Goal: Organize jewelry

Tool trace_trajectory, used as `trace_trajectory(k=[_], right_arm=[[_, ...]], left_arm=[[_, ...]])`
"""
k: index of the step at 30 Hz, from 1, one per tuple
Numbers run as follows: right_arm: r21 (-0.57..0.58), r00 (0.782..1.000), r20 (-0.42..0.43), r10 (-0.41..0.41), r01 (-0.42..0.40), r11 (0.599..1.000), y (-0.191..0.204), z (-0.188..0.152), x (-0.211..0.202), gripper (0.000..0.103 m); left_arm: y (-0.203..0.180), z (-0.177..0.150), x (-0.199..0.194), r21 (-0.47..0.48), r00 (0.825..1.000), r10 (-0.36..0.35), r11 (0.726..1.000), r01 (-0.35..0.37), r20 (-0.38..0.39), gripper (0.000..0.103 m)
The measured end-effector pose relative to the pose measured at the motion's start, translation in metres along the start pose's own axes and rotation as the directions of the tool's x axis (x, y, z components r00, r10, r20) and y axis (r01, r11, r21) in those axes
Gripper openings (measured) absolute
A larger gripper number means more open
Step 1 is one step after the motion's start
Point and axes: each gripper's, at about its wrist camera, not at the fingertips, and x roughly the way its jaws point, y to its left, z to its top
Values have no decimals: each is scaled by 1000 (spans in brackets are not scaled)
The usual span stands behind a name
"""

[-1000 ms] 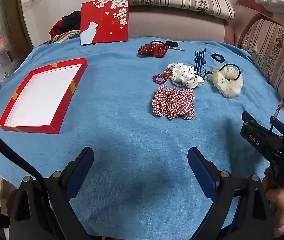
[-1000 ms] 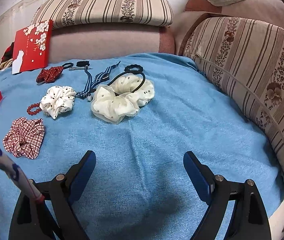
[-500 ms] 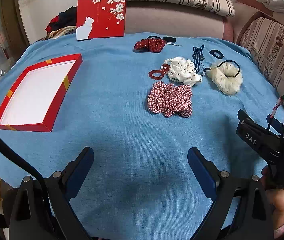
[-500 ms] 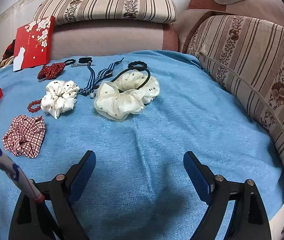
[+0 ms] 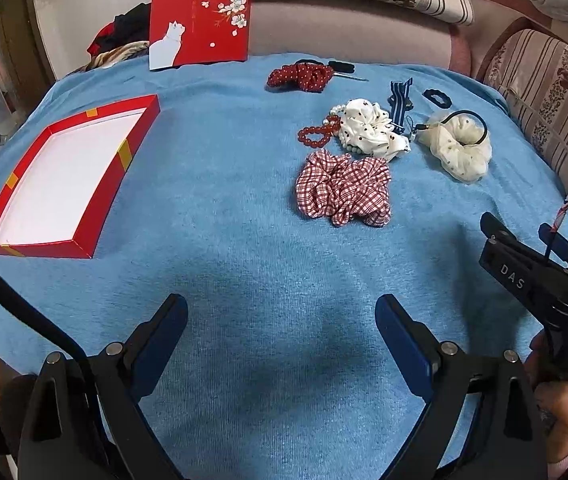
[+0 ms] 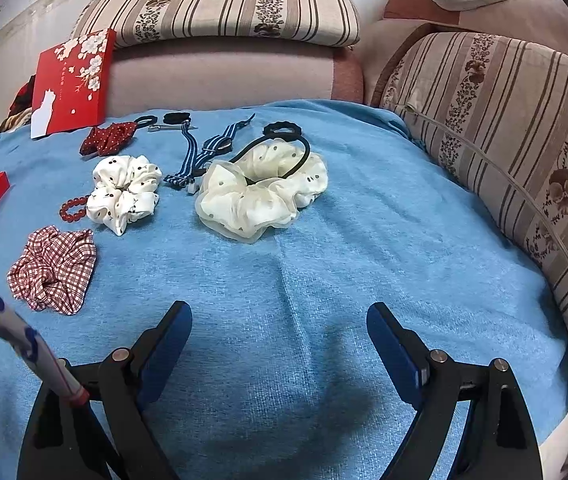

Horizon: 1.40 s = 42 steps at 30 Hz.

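Hair pieces lie scattered on a blue cloth (image 5: 224, 240): a red plaid scrunchie (image 5: 342, 190), a white dotted scrunchie (image 5: 370, 130) beside a red bead bracelet (image 5: 316, 136), a cream scrunchie (image 5: 460, 152) with a thin black hair tie on it, a striped blue band (image 5: 400, 98) and a dark red bow (image 5: 300, 76). An open red box tray (image 5: 64, 176) with a white floor sits at the left. My left gripper (image 5: 280, 320) hangs open over bare cloth, well short of the plaid scrunchie. My right gripper (image 6: 278, 328) is open too, with the cream scrunchie (image 6: 260, 192) ahead of it.
The red box lid (image 5: 200, 20) with a white cat leans against the sofa back. Striped cushions (image 6: 504, 140) border the cloth at the right and rear. A small black hair tie (image 6: 282, 130) and a hair clip (image 6: 168, 124) lie at the far edge. A hand (image 5: 564, 412) holds the right gripper.
In the left wrist view the objects have shifted slightly up and left as that gripper tilted a little. The right view shifted slightly. Both grippers stayed open; nothing was picked up.
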Motion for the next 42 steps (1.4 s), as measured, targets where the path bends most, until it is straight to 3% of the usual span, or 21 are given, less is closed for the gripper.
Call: trace_trajectory(k=[18, 23, 28, 35, 41, 42], right_arm=[[-18, 1000, -2, 16, -16, 1000, 5, 1, 2, 91], [-6, 1000, -5, 29, -29, 1000, 3, 1, 2, 91], [12, 999, -14, 52, -52, 999, 0, 1, 3, 91], [24, 997, -28, 67, -67, 997, 1, 2, 7, 91], [27, 997, -32, 74, -73, 997, 0, 2, 10, 91], [27, 997, -33, 76, -75, 997, 0, 2, 10, 91]], left_arm=[[10, 4, 19, -34, 999, 1, 999, -2, -39, 94], [21, 18, 21, -53, 999, -24, 998, 22, -33, 94], [32, 45, 27, -80, 996, -84, 993, 84, 3, 94], [14, 76, 57, -12, 983, -183, 983, 183, -14, 94], [-7, 86, 90, 14, 964, -252, 967, 254, -90, 81], [-11, 86, 94, 22, 962, -256, 966, 259, -95, 74]])
